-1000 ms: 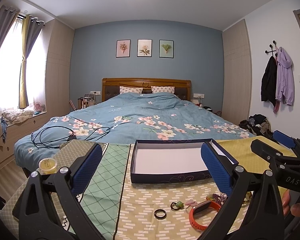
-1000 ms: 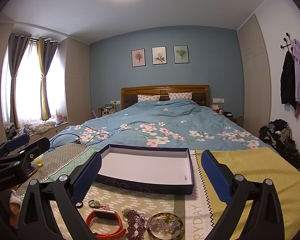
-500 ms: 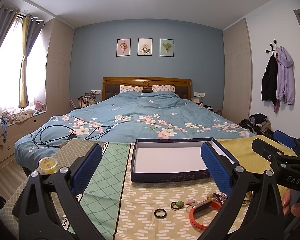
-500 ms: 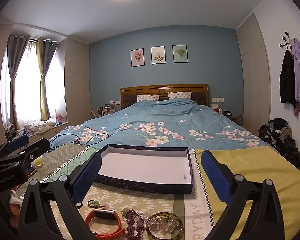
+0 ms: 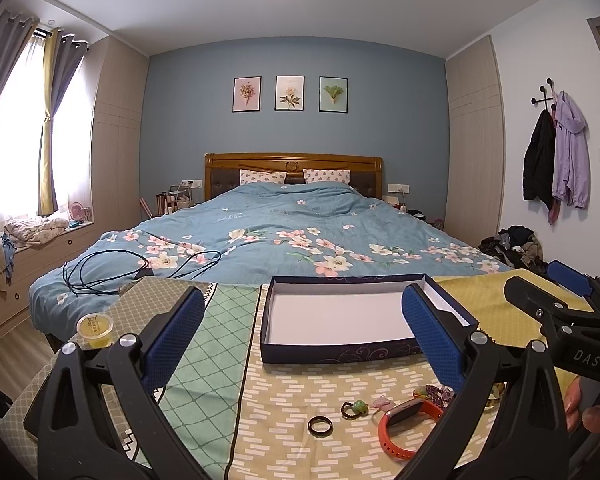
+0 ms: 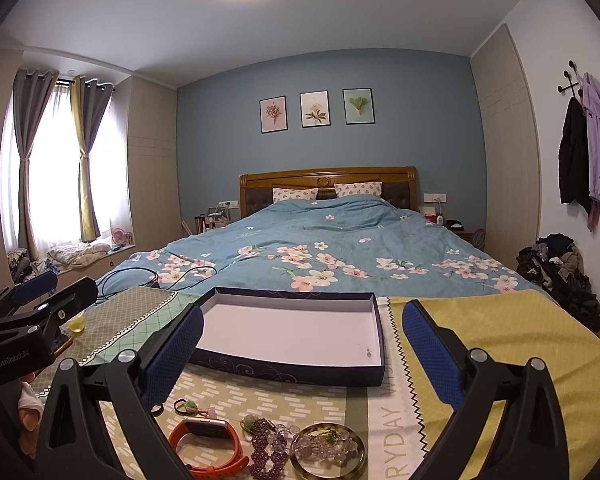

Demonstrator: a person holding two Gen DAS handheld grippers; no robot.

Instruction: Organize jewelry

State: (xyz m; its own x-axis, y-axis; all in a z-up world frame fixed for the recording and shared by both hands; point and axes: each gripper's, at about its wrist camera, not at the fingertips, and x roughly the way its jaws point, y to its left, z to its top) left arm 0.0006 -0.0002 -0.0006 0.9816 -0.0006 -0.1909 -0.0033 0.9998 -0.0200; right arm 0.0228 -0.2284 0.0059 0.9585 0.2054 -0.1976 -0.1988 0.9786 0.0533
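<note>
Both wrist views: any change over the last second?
Almost nothing. The views drift very slightly; no item moved, nothing was grasped or released. The left gripper and right gripper stay open and empty above the cloth. The box stays empty, and the black ring, orange band, purple beads and round dish lie in front of it as before.

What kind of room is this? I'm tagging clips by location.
A home bedroom: a made double bed with a wooden headboard, curtained windows, and jackets hanging on wall hooks.
</note>
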